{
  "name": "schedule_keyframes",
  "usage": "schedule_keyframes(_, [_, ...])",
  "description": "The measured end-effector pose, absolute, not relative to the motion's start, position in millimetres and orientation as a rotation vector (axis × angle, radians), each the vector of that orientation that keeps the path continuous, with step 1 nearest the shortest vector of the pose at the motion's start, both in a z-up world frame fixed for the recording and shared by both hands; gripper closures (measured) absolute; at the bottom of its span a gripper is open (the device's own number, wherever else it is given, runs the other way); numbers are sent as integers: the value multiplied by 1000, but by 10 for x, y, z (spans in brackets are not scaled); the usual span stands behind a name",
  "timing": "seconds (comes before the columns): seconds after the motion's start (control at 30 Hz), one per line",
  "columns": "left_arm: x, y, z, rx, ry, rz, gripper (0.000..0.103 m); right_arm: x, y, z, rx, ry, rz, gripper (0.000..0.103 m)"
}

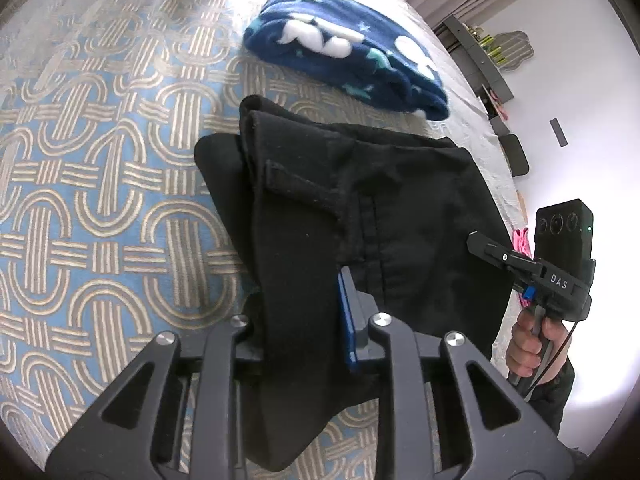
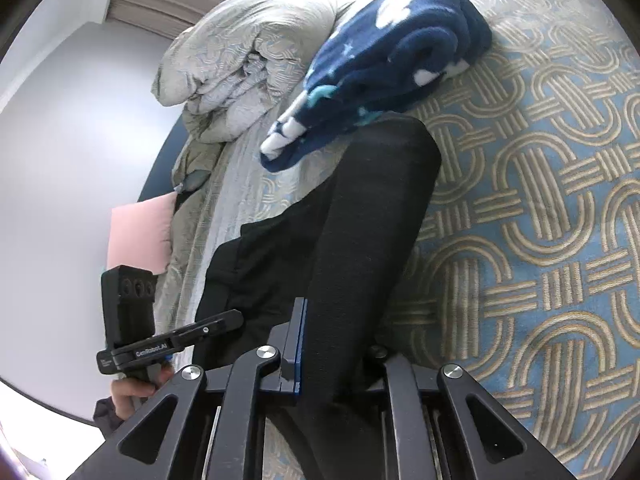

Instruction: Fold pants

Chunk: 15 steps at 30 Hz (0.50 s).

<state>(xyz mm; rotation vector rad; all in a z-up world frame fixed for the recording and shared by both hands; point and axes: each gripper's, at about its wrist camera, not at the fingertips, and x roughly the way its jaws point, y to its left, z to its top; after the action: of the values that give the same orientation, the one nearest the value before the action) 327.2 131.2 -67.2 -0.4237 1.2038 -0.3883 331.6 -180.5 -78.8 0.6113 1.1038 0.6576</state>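
Left claw (image 1: 304,320): jaws closed down on a thick bunch of the black pants (image 1: 360,208); cloth fills the gap, blue pad visible on one finger only. Right claw (image 2: 336,344): likewise clamped on a fold of the pants, fabric packed between the fingers. Both hold the near edge, raised off the bed (image 1: 100,200); the rest of the garment trails away to the far side and lies on the patterned bedspread, its far end just beside the blue fleece blanket (image 1: 348,52).

Risks, as judged from here:
- grip is on several bunched layers; if the inner layers slide, one layer may drop out and the fold opens unevenly;
- the two claws sit near each other on the cloth; if one travels ahead of the other, the edge skews and the fold lands crooked;
- the far end lies close to the blue fleece blanket; carrying the near edge over could drag or catch it;
- the crumpled duvet (image 2: 248,60) on the far left is well apart, probably no concern;
- cloth hides the fingertips, so depth of bite cannot be told.
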Motion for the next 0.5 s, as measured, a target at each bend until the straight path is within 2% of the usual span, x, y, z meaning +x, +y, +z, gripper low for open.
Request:
schedule_keyframes(0.27, [3098,1184,-130,-396,1142,-416,77,3109,-2022,-384,650,1037,674,91])
schedule_keyframes(0.5, [3009,729,323,-360,1089,-476,77,2790,-2466,88,669,955,660,91])
